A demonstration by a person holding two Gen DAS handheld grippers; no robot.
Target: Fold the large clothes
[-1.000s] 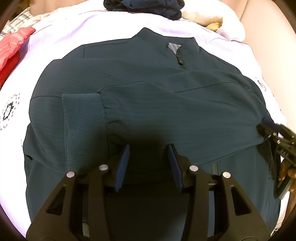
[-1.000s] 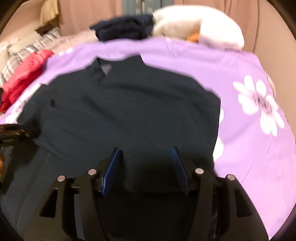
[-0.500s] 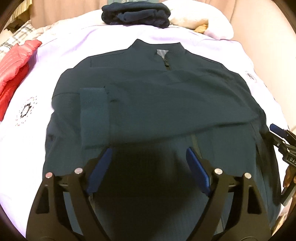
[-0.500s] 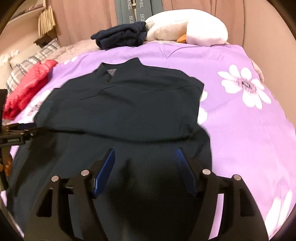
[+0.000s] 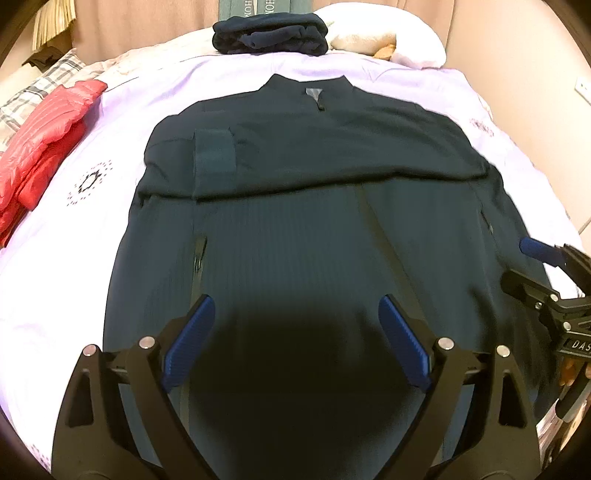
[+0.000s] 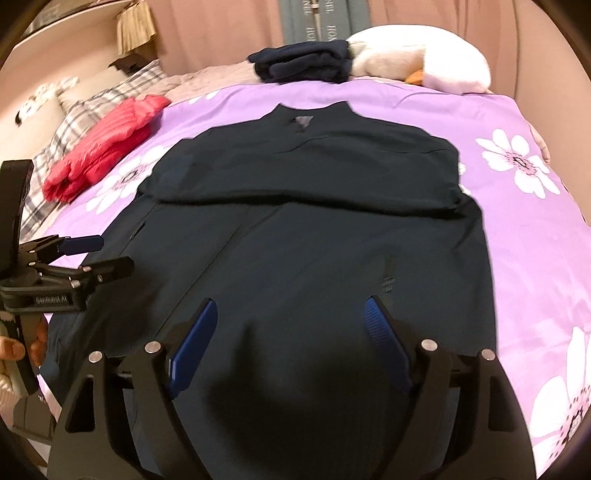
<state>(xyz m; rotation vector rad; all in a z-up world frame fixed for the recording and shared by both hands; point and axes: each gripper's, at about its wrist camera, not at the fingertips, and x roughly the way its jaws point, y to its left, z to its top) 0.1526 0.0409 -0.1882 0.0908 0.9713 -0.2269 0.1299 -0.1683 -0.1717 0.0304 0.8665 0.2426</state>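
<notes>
A dark navy zip jacket [image 5: 303,236] lies face up on the purple flowered bedspread [image 6: 524,236], collar at the far end. Both sleeves are folded across its chest, and a ribbed cuff [image 5: 214,158] shows at the left. My left gripper [image 5: 295,301] hovers over the jacket's lower half with its jaws opening and nothing between them. My right gripper [image 6: 290,302] hovers over the same area, its jaws also opening and empty. Each gripper shows in the other's view, the right gripper [image 5: 543,273] at the jacket's right edge and the left gripper [image 6: 85,254] at its left edge.
A red puffer jacket [image 6: 107,147] lies at the left of the bed beside a plaid pillow [image 6: 92,103]. A stack of folded dark clothes [image 5: 269,33] and a white plush toy [image 6: 417,62] sit at the head. A wall [image 5: 517,55] borders the right side.
Both grippers have drawn back toward the jacket's hem and risen a little. Their jaws have spread wider. The folded sleeves lie where they were left.
</notes>
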